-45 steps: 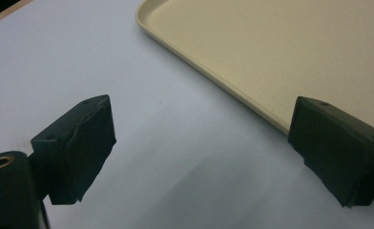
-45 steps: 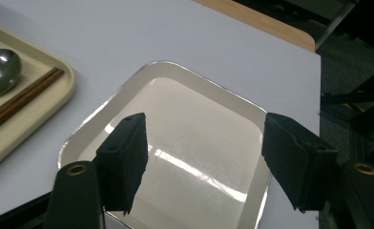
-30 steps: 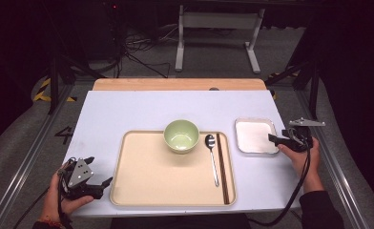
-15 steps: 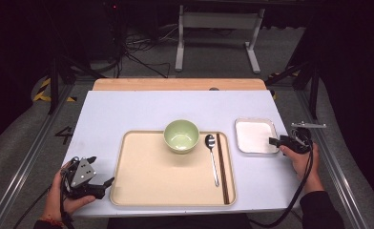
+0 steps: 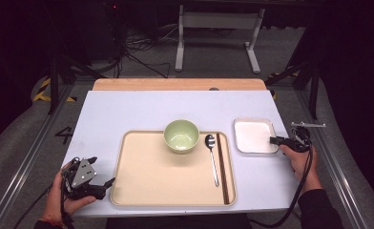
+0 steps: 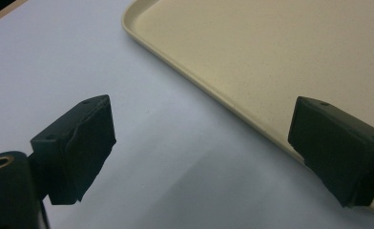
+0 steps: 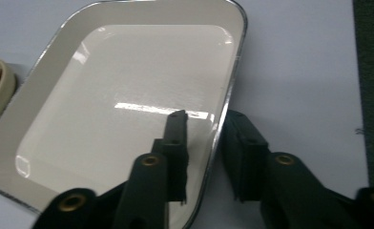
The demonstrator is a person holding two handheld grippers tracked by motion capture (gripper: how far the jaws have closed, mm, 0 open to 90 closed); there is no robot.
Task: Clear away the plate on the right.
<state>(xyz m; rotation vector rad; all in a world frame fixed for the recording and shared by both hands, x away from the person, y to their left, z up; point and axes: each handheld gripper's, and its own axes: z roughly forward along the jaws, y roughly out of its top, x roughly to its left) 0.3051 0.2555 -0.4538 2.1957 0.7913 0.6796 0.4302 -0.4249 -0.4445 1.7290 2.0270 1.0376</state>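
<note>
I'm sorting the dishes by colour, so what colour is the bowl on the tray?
Pale green bowl, clearest in the high view.

Table point(image 5: 142, 107) brightly lit from above, surroundings dark; glare on dish point(image 7: 128, 107); jaws up close soft, high view slightly blurry.

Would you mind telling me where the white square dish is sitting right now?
In the high view the white dish sits on the table's right side, just right of the tray, with the right gripper at its right rim.
</note>
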